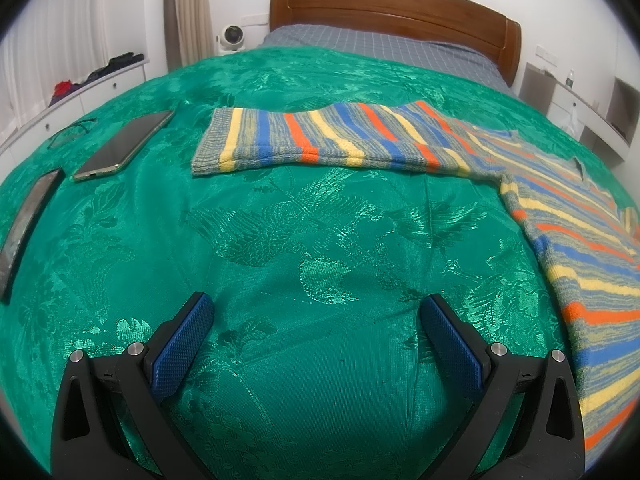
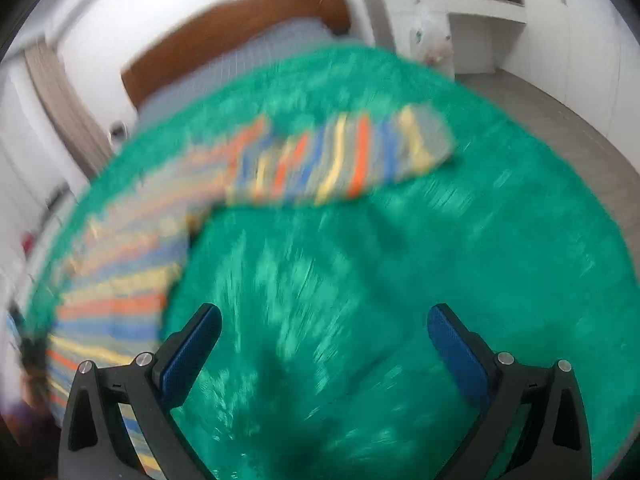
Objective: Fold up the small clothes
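Both hand-held grippers are wide open and holding nothing right now. Our left hand-held gripper (image 1: 316,312) hovers over bare green bedspread (image 1: 280,240), and the right hand-held gripper (image 2: 324,320) does the same on its side, though that view is badly smeared so we can't read fine detail there.

Moving outward, the striped sweater (image 1: 560,240) lies flat on the bed. From the left view its body runs down the right side, and one sleeve (image 1: 320,140) stretches straight out to the left ahead of us. The right view shows the other sleeve (image 2: 344,160) sticking out to the right, with the body off to the left.

Our read: folding hasn't really started, since both sleeves are spread out. Next move looks like pinching a sleeve near its cuff and bringing it across the body, so each gripper needs to reach forward and get low on the fabric edge.

Room-wise, plenty of open bedspread between us and the sweater. On the left, a phone (image 1: 124,146) sits near the sleeve cuff, and a second dark flat gadget (image 1: 24,228) lies further left, so we'd keep swings away from those. The headboard (image 1: 400,12) is well apart.
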The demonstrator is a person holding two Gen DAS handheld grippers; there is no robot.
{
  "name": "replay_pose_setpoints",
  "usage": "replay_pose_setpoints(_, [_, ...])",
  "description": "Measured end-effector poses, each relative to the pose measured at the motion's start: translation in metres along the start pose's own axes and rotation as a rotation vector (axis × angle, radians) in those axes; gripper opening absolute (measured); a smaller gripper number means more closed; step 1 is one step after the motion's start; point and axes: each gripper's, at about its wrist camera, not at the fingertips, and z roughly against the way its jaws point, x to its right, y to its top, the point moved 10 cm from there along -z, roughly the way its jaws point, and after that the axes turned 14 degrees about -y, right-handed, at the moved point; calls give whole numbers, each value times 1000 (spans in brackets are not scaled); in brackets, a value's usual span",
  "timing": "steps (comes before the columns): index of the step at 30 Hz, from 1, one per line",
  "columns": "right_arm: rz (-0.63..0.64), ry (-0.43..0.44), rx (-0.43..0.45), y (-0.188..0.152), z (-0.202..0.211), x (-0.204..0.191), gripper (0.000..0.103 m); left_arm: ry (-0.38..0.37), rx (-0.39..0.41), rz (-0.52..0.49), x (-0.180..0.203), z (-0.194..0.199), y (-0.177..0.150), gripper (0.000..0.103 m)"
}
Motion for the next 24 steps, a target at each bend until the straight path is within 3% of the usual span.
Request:
replay_pose_setpoints(2, [-108, 21, 24, 31, 9, 35, 101, 5, 0, -3, -1, -1, 1, 103])
replay_pose_setpoints(4, [-240, 41, -9, 56, 2, 70, 99, 9, 2, -5, 0, -1, 2, 103])
replay_pose_setpoints(5, [-300, 55, -39, 67, -6, 85, 95, 10, 2, -6, -1, -1, 2, 103])
replay_pose_setpoints(6, [-340, 80, -68, 76, -15, 93, 82, 10, 2, -6, -2, -2, 3, 103])
replay_pose_setpoints(7, [-369, 108, -104, 85, -26, 98, 75, 11, 3, -7, -1, -2, 2, 103])
replay_pose_setpoints(11, [-335, 110, -203, 112, -72, 92, 73, 12, 2, -8, -1, -2, 2, 103])
replay_pose_setpoints(15, [-299, 107, -270, 118, -113, 68, 69, 12, 3, -8, -1, -2, 2, 103])
replay_pose_setpoints(17, [-275, 108, -328, 108, -128, 55, 40, 13, 3, -8, -1, -3, 3, 103])
replay_pose_setpoints(18, [-248, 80, -345, 103, -129, 52, 6, 12, 3, -8, -1, -2, 2, 103])
replay_pose_setpoints(20, [-165, -13, -296, 108, -122, 58, 2, 11, 3, -7, -1, -2, 2, 103])
replay_pose_setpoints(22, [-165, -143, -255, 110, -114, 86, 2, 12, 4, -9, 0, -3, 2, 103])
replay_pose_setpoints(24, [-230, -143, -278, 101, -114, 101, 2, 14, 5, -10, -1, -4, 2, 103])
